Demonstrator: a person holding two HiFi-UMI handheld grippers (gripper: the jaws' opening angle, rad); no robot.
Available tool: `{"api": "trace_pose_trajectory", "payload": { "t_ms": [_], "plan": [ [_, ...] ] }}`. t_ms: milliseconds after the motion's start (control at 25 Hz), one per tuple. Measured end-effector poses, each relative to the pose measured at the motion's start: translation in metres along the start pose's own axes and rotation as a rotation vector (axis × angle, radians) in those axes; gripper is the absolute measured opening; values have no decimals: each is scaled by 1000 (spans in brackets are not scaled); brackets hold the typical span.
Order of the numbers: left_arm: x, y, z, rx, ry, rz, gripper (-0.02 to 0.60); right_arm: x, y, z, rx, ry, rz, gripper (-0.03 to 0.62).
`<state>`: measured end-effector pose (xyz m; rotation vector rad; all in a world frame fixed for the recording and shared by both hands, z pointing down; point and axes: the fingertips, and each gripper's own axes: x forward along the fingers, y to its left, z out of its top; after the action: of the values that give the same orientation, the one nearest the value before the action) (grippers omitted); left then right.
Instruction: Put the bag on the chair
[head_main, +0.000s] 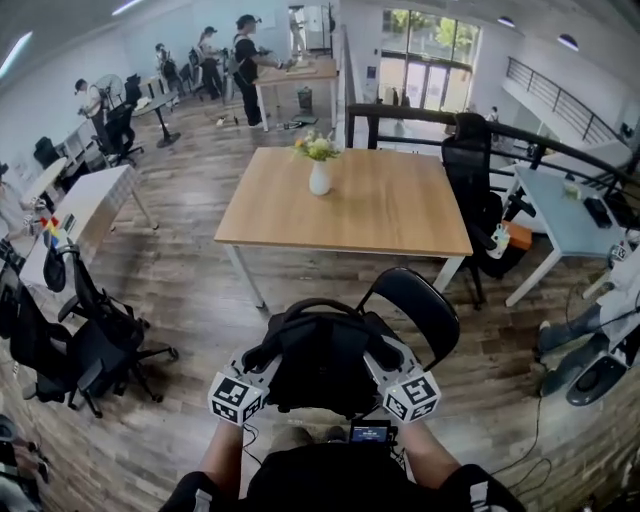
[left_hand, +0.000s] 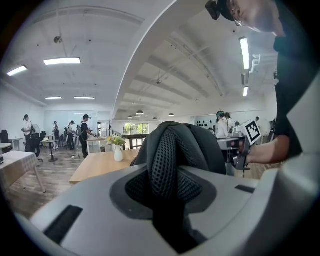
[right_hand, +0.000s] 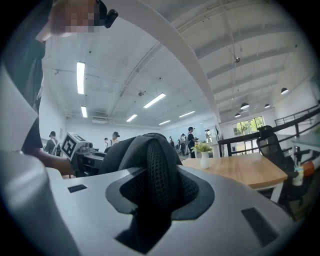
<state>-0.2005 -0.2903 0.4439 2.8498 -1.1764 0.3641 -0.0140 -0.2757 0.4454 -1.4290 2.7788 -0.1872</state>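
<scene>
The left hand-held gripper (head_main: 264, 358) and right hand-held gripper (head_main: 386, 354) are each pinching a mesh strap of the black bag (head_main: 322, 362). The bag is hanging just beside the black chair (head_main: 418, 302), near the wooden bench (head_main: 350, 205).

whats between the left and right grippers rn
The black bag, clamped by the left gripper and the right gripper; the head view shows it.

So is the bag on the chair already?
Held, apparently not down: left tongs and right tongs clamp the bag by its straps at the chair; contact with the seat is hidden.
</scene>
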Motion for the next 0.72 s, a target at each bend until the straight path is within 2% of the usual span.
{"api": "trace_pose_trajectory", "payload": {
  "t_ms": [120, 240, 560, 720],
  "plan": [
    [26, 8, 5, 13, 5, -41, 109, 7, -21, 1, 31, -1, -51, 133],
    [54, 13, 5, 11, 11, -117, 110, 8, -38, -1, 35, 1, -118, 133],
    [120, 24, 8, 12, 29, -369, 110, 3, -64, -1, 49, 6, -336, 132],
    [150, 28, 11, 53, 32, -533, 109, 0, -67, -3, 66, -2, -494, 132]
  ]
}}
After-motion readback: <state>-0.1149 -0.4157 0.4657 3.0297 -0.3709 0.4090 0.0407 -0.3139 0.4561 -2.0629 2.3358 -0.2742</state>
